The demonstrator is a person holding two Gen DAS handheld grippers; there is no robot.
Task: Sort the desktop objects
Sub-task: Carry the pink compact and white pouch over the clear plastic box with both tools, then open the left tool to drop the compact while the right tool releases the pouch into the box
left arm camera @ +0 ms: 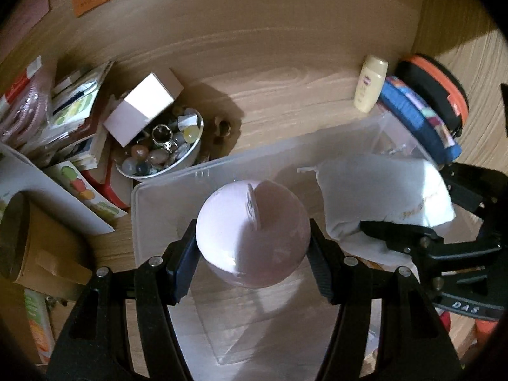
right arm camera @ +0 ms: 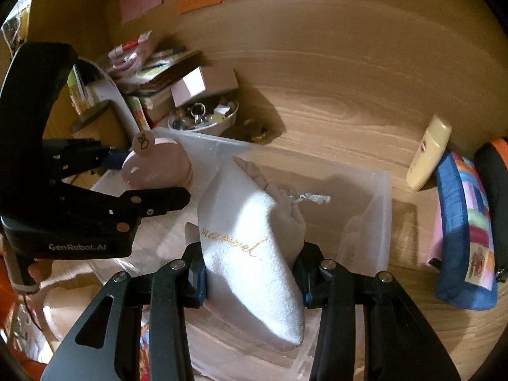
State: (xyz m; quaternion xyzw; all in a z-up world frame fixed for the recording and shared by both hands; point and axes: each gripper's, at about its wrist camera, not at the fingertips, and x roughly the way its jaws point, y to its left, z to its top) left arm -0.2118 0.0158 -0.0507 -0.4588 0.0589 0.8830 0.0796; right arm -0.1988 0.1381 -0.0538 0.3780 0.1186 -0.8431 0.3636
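Nearest the lens in the left wrist view, the left gripper (left arm camera: 253, 255) is clamped on a round pale pink case (left arm camera: 252, 235), its dark pads pressed to either flank; the underside of the case is hidden, so whether it touches anything below cannot be told. It is smooth and domed, with a small flat tag standing up from its top, and it hangs above the clear plastic bin (left arm camera: 177, 187). In the right wrist view the right gripper (right arm camera: 252, 274) is closed on a white cloth pouch (right arm camera: 254, 250), which is soft and textured, carries gold script lettering too blurred to read with certainty, and is gathered at its far end by a cord with a silvery tip. The pouch also sits over the bin, tilted, beside the pink case. The bin's floor is hard to make out through the translucent plastic. Beyond the bin's far left corner stands a white bowl (left arm camera: 190, 155) heaped with beads and rings, a pale box (left arm camera: 143, 111) leaning on it, and a partly cut-off stack of books and packets (left arm camera: 73, 120) further left. Far right, a cream bottle (left arm camera: 371, 84) stands by a blue patchwork pouch (left arm camera: 422, 120) and a black and orange case (left arm camera: 441, 85), on the wooden desk (left arm camera: 285, 73)
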